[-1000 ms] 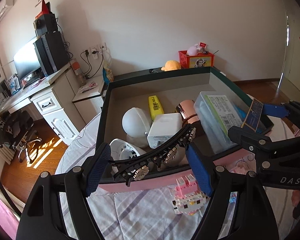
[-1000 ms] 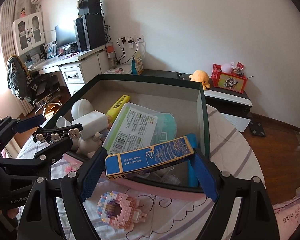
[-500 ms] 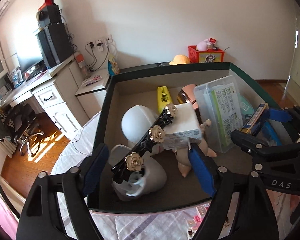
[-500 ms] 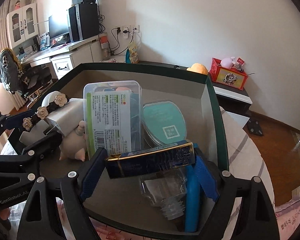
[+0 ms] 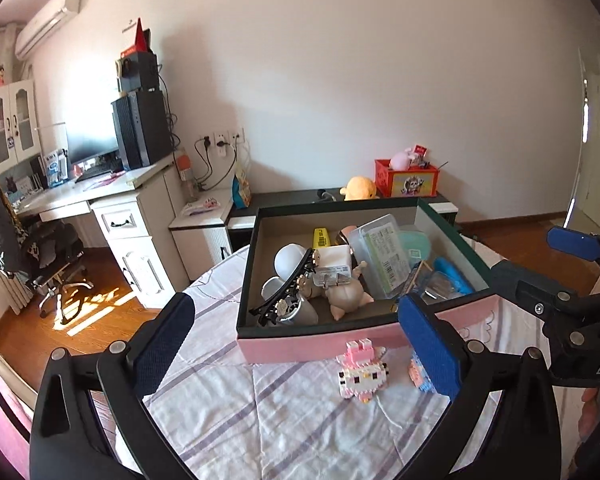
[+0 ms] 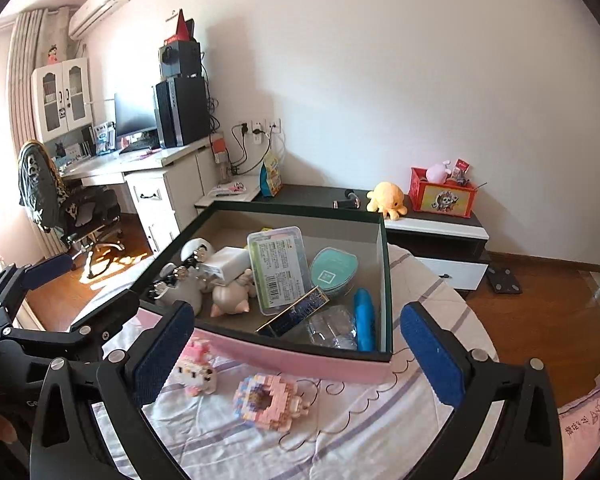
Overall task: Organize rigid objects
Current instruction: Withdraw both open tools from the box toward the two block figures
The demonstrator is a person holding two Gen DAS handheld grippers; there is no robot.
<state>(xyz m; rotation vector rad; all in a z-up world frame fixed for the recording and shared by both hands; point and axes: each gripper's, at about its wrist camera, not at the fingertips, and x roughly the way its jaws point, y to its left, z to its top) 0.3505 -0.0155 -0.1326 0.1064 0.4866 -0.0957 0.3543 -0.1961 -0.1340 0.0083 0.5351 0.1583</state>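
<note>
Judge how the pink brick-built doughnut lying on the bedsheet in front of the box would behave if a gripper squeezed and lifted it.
The doughnut looks assembled from small bricks, so probably rigid but apt to shed pieces under a hard squeeze. It lies flat on the bedsheet, so it is unlikely to roll.

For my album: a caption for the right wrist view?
Open right gripper above pink block toys beside a filled dark-rimmed box.

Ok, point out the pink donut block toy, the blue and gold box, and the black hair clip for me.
pink donut block toy [image 6: 269, 400], right wrist view, on its front ring.
blue and gold box [image 6: 298, 310], right wrist view, middle of its dark blue face.
black hair clip [image 5: 286, 289], left wrist view, mid-spine.
</note>
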